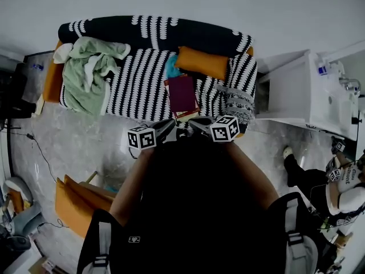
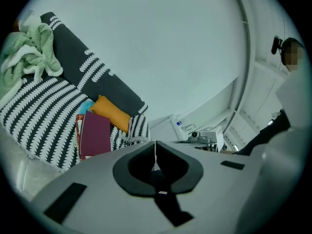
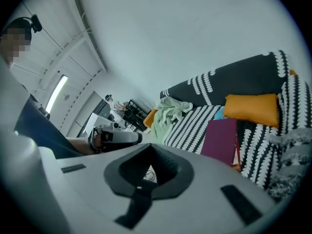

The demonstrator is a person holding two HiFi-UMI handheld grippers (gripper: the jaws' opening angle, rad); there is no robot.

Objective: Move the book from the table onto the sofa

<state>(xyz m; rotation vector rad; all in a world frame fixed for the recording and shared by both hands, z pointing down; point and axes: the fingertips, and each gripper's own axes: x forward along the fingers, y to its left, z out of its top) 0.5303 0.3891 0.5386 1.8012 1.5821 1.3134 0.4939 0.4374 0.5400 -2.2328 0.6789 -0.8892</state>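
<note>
Leave the book (image 1: 182, 94) flat on the sofa (image 1: 137, 81) seat, near its right end beside the orange cushion (image 1: 202, 63). Draw left gripper (image 2: 155, 145) and right gripper (image 3: 150, 147) clear, fingers (image 2: 192, 172) clenched empty as now, without nudging it.

Even, cool indoor light with soft shadows; strong fisheye bending and dark vignetted corners in both gripper views.

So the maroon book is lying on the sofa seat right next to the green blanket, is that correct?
Not quite: the maroon book lies on the sofa seat right next to the orange cushion, not the green blanket, as the head view shows.
</note>
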